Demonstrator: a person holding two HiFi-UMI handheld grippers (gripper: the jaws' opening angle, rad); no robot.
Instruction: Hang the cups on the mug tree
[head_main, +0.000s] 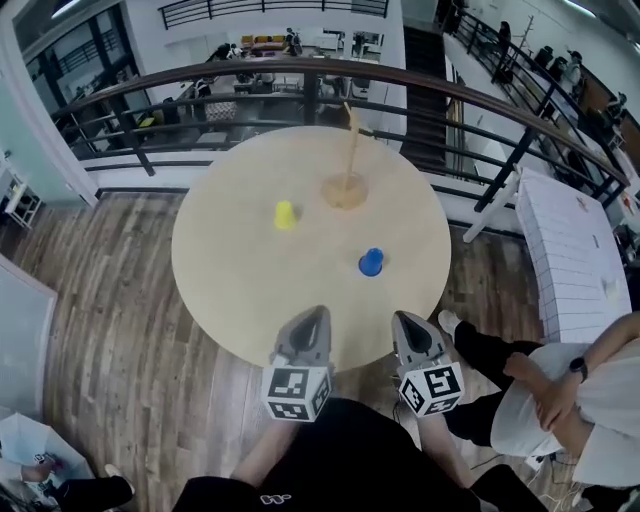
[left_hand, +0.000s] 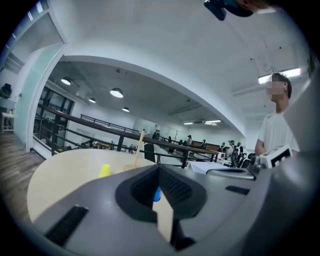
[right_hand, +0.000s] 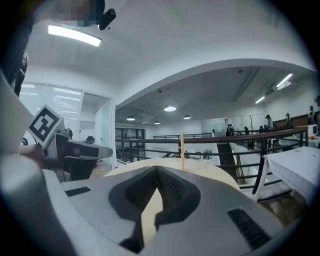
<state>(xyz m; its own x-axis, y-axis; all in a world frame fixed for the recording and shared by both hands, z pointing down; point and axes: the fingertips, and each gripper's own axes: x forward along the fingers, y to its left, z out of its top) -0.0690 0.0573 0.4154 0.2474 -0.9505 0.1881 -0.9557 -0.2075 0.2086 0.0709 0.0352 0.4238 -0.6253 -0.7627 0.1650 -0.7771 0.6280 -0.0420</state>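
The small yellow plastic cup sits on the tabletop a little left of centre in the head view. The small blue plastic cup sits lower and to the right, nearer the person holding the grippers. Both stand well apart from the light wooden mug tree, whose round base sits in the upper middle of the table, its thin post leaning toward the top of the frame. Nothing hangs on it, so I judge the hanging has not begun.

All three rest on a round pale wooden table, spread out so that, I would say, each cup can be reached without knocking its neighbour.

At the bottom centre, over the table's near edge, the grey left gripper and the grey right gripper hover side by side, pointing toward the cups. Each has its jaws pressed together with nothing between them, so they must part before either cup can be taken. The blue cup lies closest, just ahead of the right gripper.

A dark metal railing curves behind the table. A seated person in a white top is at the lower right.
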